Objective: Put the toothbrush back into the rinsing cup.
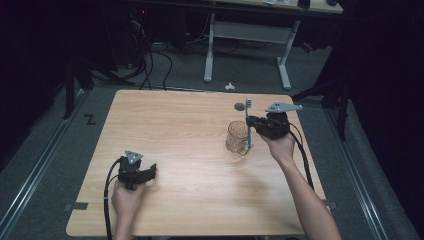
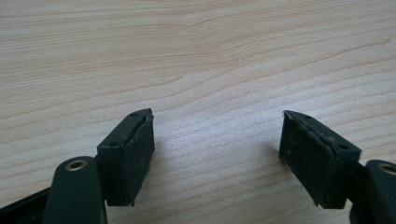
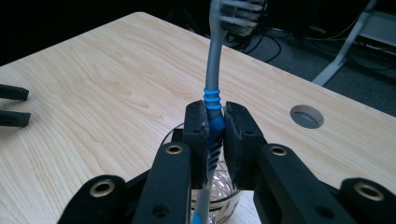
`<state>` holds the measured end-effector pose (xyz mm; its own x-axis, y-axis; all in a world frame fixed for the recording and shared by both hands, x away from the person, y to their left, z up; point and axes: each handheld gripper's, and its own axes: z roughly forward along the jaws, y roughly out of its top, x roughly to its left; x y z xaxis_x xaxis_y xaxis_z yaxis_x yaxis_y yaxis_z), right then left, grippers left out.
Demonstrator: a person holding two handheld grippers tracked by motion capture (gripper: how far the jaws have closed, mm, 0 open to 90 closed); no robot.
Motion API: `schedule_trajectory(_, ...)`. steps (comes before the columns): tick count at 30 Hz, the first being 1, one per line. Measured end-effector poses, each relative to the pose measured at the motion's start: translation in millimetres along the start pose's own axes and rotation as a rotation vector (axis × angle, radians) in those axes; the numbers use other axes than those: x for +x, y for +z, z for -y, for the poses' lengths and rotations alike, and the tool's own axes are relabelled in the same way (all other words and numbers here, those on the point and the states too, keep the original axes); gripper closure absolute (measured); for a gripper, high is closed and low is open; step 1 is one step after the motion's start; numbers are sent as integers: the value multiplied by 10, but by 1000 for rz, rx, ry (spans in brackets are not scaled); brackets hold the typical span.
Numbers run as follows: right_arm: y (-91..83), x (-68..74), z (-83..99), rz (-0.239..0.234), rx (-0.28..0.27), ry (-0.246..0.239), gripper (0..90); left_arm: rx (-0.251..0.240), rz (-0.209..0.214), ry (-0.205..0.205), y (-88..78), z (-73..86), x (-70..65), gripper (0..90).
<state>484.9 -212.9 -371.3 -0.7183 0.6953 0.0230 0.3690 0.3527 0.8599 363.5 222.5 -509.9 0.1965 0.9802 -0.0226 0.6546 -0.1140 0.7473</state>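
High view overhead, tongs views close, sharing table.

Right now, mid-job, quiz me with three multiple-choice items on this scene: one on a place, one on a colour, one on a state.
1. Where does the clear glass cup stand?
A. on the table's right half, beside the right tool
B. at the table's near left corner
C. on the floor

2. What colour is the toothbrush grip section?
A. red
B. blue
C. yellow

3. How is the left tool now?
A. shut on the toothbrush
B. shut on the cup
C. open over bare wood

Answers:
1. A: the high view shows the cup on the table next to the right tool.
2. B: the right gripper view shows blue rings and ribs on a grey handle.
3. C: the left gripper view shows its pads apart with only wood grain between them.
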Motion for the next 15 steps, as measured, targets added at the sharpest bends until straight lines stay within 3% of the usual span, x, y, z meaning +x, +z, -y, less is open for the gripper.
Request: schedule_trajectory(15, -63, 18, 40, 3, 14, -13, 799, 0, 0, 1, 0, 0, -1, 271)
